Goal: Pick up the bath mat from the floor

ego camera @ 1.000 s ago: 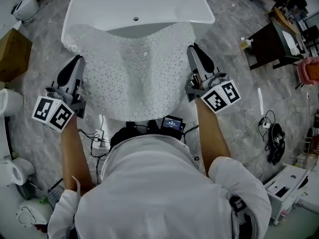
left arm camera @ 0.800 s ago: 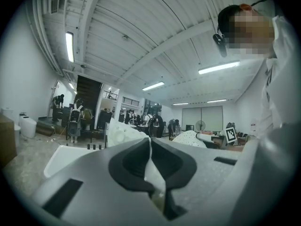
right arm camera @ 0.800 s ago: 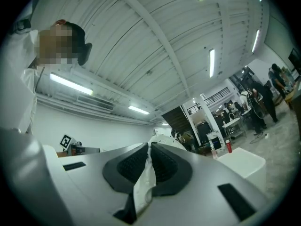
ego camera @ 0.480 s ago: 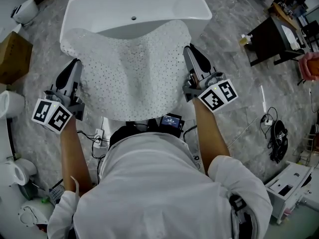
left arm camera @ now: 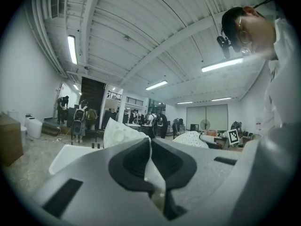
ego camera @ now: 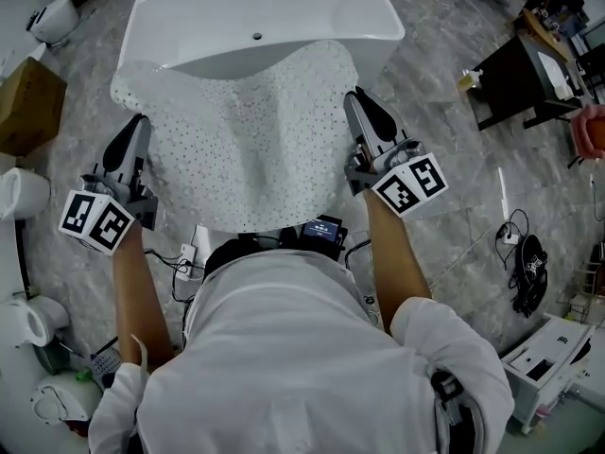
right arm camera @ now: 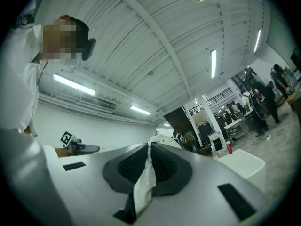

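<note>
2 hand-held grippers pinch the white dotted bath mat (ego camera: 241,149) - the left hand-held gripper (ego camera: 138,124) at its 9 o'clock edge, the right hand-held gripper (ego camera: 355,96) at 3 o'clock, each with jaws pressed together on a fold. The mat hangs spread between them, its far edge overlapping the bathtub (ego camera: 274,12) at 12 o'clock.

Grey marbled floor (ego camera: 430,97), on it a white bathtub (ego camera: 269,8), a cardboard box (ego camera: 26,102), a dark table (ego camera: 515,78)
</note>
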### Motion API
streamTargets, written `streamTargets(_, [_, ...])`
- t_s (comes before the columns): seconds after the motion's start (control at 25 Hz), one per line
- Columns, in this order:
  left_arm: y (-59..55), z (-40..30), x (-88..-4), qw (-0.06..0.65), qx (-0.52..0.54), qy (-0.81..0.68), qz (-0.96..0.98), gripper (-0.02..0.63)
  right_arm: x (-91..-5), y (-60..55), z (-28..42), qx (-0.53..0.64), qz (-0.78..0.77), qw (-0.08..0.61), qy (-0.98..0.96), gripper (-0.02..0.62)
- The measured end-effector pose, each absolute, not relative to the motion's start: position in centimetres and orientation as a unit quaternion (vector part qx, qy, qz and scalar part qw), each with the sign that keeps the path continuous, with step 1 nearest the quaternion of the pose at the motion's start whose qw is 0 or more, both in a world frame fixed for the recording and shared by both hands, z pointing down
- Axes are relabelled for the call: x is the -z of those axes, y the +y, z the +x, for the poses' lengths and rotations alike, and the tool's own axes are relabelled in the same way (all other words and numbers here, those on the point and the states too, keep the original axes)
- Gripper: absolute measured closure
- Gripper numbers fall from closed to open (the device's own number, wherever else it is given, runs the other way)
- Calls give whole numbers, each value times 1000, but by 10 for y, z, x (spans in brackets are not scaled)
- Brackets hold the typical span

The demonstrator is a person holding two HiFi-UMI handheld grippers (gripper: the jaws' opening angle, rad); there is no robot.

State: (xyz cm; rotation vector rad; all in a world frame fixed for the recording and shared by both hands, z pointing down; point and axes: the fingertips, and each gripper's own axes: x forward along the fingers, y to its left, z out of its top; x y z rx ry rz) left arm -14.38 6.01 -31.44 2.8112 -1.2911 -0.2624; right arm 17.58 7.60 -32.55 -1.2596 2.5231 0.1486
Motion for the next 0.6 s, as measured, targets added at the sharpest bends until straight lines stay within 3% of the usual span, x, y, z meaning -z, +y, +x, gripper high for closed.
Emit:
streamTargets(0.36, [92, -111, 291, 16, 92, -423, 901, 586, 299, 105, 224, -46, -449, 179, 874, 551])
streamTargets(0.6, [265, -101, 219, 60, 5, -456, 888, 586, 188, 260, 232, 58, -439, 195, 875, 551])
